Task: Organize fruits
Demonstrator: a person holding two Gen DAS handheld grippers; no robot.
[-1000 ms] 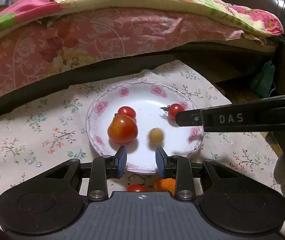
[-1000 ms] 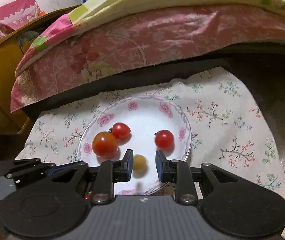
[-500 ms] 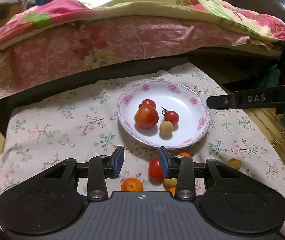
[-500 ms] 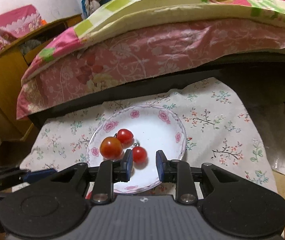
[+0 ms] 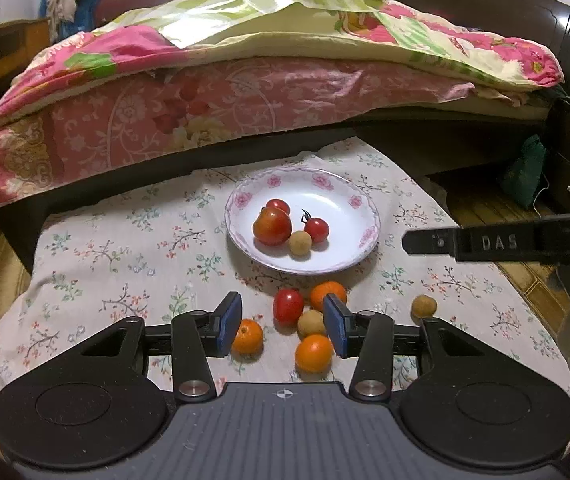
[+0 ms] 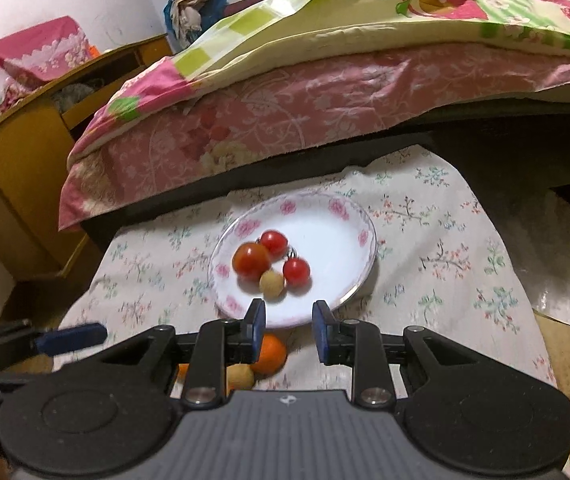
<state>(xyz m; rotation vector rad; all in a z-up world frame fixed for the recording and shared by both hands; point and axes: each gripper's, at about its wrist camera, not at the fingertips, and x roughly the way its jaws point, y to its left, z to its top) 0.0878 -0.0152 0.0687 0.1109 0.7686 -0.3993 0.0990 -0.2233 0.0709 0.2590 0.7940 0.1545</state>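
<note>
A white round plate with a pink flower rim (image 5: 359, 202) is seen on the flowered cloth (image 5: 125, 248) before the bed (image 5: 245, 92). In it lie a large red tomato (image 5: 272, 226), two small red cherry tomatoes (image 5: 316, 229) and a tan round longan (image 5: 299, 243), all bunched together. On the cloth near the plate are three orange tangerines (image 5: 313, 353), a red oblong tomato (image 5: 288, 306) and two more longans (image 5: 423, 306). The left gripper (image 5: 283, 330) has just been opening its jaws; nothing is held. The right gripper (image 6: 288, 332) is nearly closed and empty.
</note>
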